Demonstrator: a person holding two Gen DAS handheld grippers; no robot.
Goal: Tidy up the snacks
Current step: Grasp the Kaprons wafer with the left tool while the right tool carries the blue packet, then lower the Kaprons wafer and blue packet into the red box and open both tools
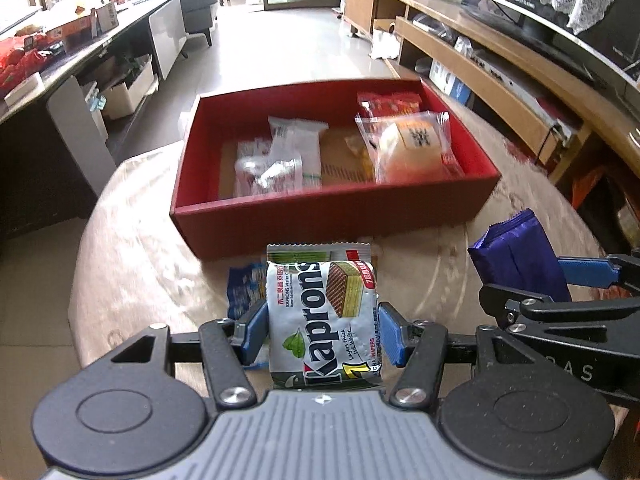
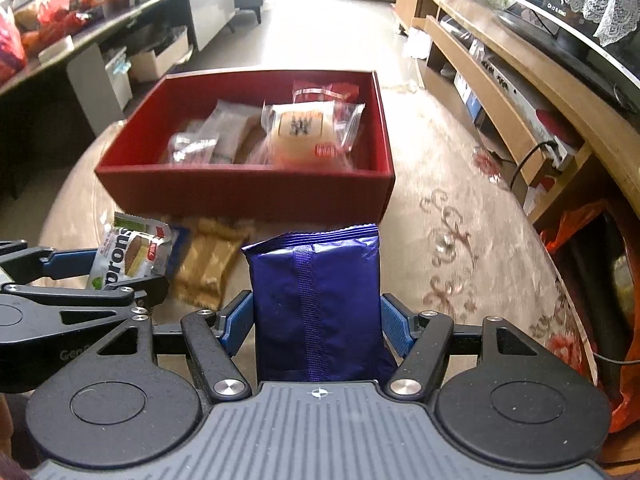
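My left gripper point(image 1: 322, 330) is shut on a white Kaprons wafer packet point(image 1: 322, 312) and holds it in front of the red box point(image 1: 328, 216). My right gripper point(image 2: 316, 320) is shut on a dark blue snack packet point(image 2: 316, 292), also in front of the red box point(image 2: 248, 192). The box holds several wrapped snacks, among them a clear-wrapped yellow cake point(image 1: 412, 148) and white packets point(image 1: 280, 156). The wafer packet also shows in the right wrist view point(image 2: 128, 256), and the blue packet in the left wrist view point(image 1: 516, 256).
A brown-gold packet point(image 2: 208, 264) and a blue-white packet point(image 1: 242, 292) lie on the round beige-clothed table point(image 2: 460, 240) before the box. A wooden TV cabinet point(image 2: 520, 92) runs along the right; a dark counter point(image 1: 60, 64) with goods stands at the left.
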